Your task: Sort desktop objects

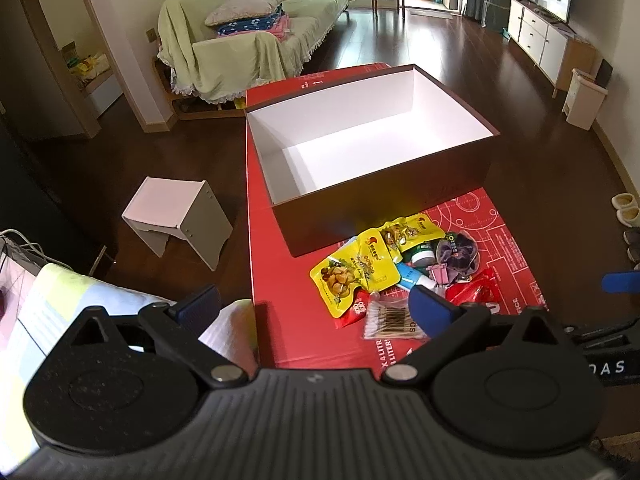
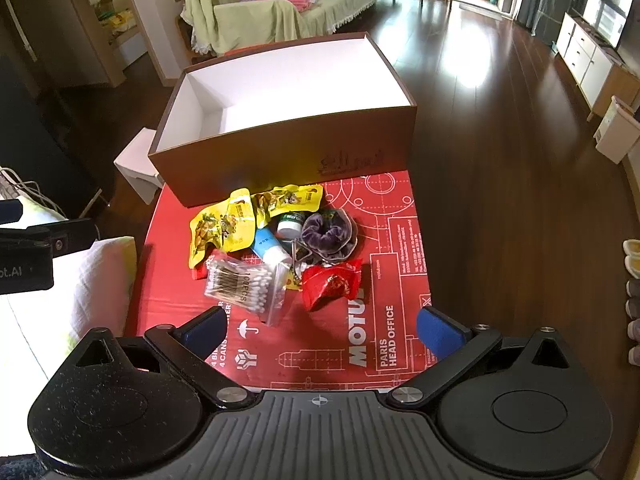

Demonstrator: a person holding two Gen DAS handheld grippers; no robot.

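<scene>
Clutter (image 2: 272,248) (snack packets, cotton swabs, scrunchie) heaped on red bench (image 2: 392,320) beside empty box (image 2: 280,92), likely sorting destination. Left claw (image 1: 316,310) and right claw (image 2: 320,330) held spread wide, nothing gripped.

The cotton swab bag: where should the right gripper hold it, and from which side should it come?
Probably grip the near clear edge of the swab bag, coming from above with the right gripper, whose jaws stand open. The bag lies flat on the red board and this edge is free; its far end meets the yellow snack packs and blue tube.
</scene>
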